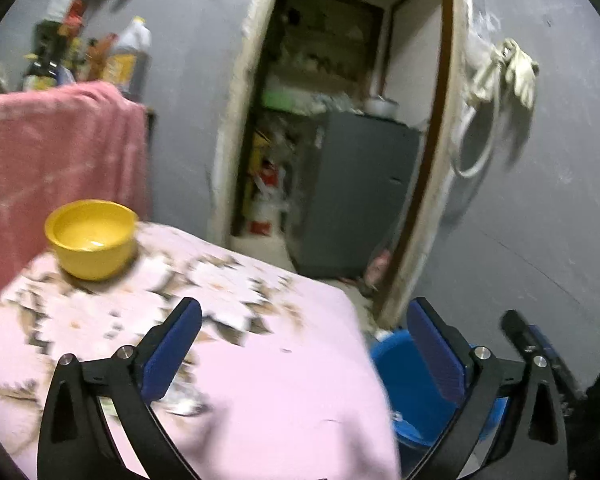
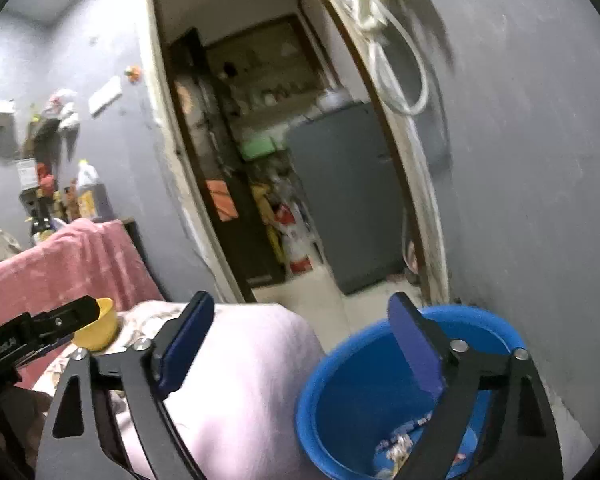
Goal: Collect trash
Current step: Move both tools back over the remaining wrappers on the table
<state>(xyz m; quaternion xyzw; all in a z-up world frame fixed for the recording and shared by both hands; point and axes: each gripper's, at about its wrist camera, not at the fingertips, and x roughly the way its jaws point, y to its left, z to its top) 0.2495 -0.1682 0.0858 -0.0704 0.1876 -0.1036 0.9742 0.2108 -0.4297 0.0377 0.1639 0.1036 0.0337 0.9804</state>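
A blue bucket stands on the floor beside the cloth-covered table, with wrappers and scraps of trash at its bottom. My right gripper is open and empty, its right finger over the bucket's mouth and its left finger over the pink cloth. My left gripper is also open and empty above the flowered pink cloth, with the bucket behind its right finger. A blurred pale scrap lies on the cloth by its left finger.
A yellow bowl sits at the table's far corner, a red cloth draped behind it. Bottles stand on a shelf at the grey wall. An open doorway shows a grey fridge. A hose and gloves hang on the wall.
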